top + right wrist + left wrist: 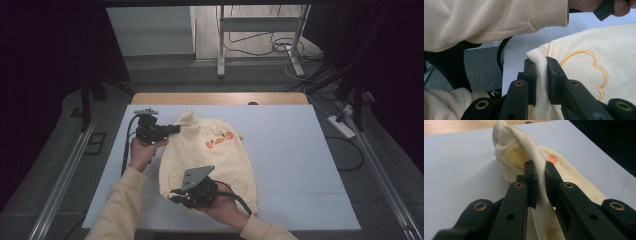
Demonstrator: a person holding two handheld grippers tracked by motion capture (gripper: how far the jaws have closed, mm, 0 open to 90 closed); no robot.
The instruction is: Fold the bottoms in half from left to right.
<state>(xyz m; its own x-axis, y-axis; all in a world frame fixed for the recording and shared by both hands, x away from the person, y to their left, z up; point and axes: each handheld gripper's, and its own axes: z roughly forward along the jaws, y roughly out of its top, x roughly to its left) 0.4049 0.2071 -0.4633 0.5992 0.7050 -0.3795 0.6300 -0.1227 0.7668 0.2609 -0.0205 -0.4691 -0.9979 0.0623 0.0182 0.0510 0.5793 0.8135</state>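
A pale yellow sweater (210, 160) with an orange print and stitched cloud outlines lies on the white table (300, 165). My left gripper (176, 129) is at its upper left edge, shut on a fold of the sweater (524, 152), which rises in a ridge between the jaws; the gripper (539, 173) pinches thin fabric. My right gripper (172, 194) is at the sweater's near left corner, shut on the ribbed hem of the sweater (584, 67); the gripper (541, 66) has the ribbed knit squeezed between its pads.
A wooden strip (220, 98) runs along the table's far edge. A person's yellow sleeve (486, 17) crosses the top of the right gripper view. Metal stand legs (220, 55) and cables lie on the floor beyond. Bare white surface spreads to the right of the sweater.
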